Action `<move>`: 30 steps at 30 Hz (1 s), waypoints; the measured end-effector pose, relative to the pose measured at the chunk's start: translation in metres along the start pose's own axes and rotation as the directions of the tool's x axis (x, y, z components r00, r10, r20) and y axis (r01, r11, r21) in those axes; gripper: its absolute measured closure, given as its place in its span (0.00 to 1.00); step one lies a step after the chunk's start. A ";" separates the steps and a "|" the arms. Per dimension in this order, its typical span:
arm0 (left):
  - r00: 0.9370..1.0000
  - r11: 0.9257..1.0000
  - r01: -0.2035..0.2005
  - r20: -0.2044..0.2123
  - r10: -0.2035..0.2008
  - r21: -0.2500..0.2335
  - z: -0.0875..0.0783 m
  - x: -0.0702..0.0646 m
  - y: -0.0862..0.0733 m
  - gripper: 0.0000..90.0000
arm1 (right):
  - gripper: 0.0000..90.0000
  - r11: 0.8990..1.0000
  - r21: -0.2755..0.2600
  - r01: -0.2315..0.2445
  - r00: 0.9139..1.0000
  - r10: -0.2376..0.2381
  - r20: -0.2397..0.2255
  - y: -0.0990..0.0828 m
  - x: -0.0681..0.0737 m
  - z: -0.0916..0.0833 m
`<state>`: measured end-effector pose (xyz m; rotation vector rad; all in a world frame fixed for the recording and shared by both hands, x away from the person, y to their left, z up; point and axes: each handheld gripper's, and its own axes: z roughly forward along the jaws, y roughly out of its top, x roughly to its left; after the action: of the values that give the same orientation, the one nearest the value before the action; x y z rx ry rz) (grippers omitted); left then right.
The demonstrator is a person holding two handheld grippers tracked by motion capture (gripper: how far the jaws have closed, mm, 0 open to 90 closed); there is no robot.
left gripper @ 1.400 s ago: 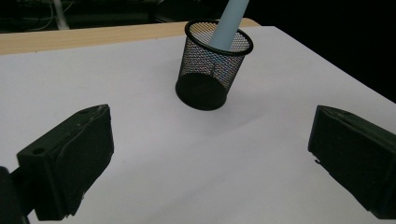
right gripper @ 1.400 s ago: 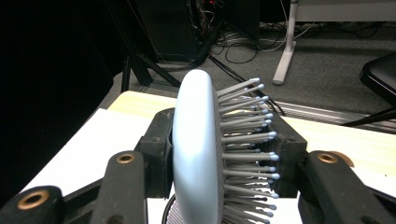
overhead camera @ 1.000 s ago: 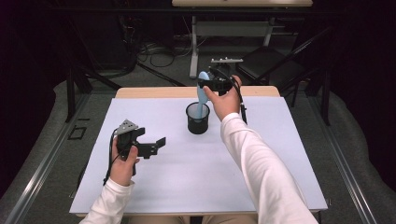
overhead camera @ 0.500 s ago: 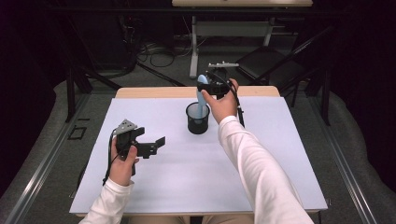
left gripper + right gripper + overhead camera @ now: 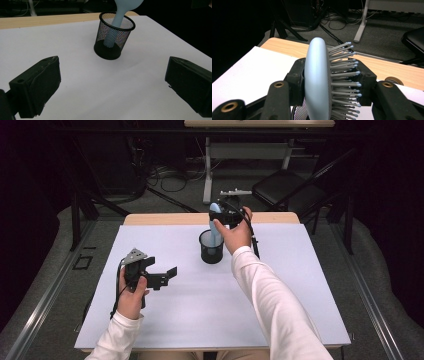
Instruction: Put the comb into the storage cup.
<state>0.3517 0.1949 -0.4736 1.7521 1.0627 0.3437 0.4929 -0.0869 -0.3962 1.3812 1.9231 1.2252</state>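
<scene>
The right gripper (image 5: 226, 216) clamps its fingers (image 5: 295, 82) on the head of a pale blue hairbrush (image 5: 215, 227), whose handle stands inside the black mesh cup (image 5: 210, 251) on the table (image 5: 300, 285). Left of the cup, well apart, the left gripper (image 5: 161, 276) hovers with fingers (image 5: 37, 90) spread, grasping nothing.

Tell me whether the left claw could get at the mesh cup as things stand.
Probably yes: the left claw is open, and bare table lies between it and the mesh cup. The hairbrush in the right claw stands in the cup.
</scene>
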 end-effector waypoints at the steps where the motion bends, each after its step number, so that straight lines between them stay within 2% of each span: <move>1: 1.000 1.000 0.001 0.001 -0.001 0.000 0.000 0.000 0.000 0.00 | 0.56 1.000 0.003 0.004 1.000 -0.004 0.001 -0.001 0.000 0.000; 18: 1.000 1.000 0.001 0.002 -0.001 0.005 0.002 -0.001 -0.001 0.00 | 0.54 0.999 0.027 0.033 0.999 -0.033 -0.012 -0.007 0.004 0.004; 30: 1.000 1.000 0.005 0.002 -0.005 -0.001 0.001 -0.001 -0.001 0.00 | 0.52 0.999 0.029 0.029 0.999 -0.028 -0.020 -0.008 0.006 0.005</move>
<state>0.3510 0.1937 -0.4744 1.7485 1.0645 0.3391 0.4903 -0.0806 -0.4046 1.3562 1.9748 1.2068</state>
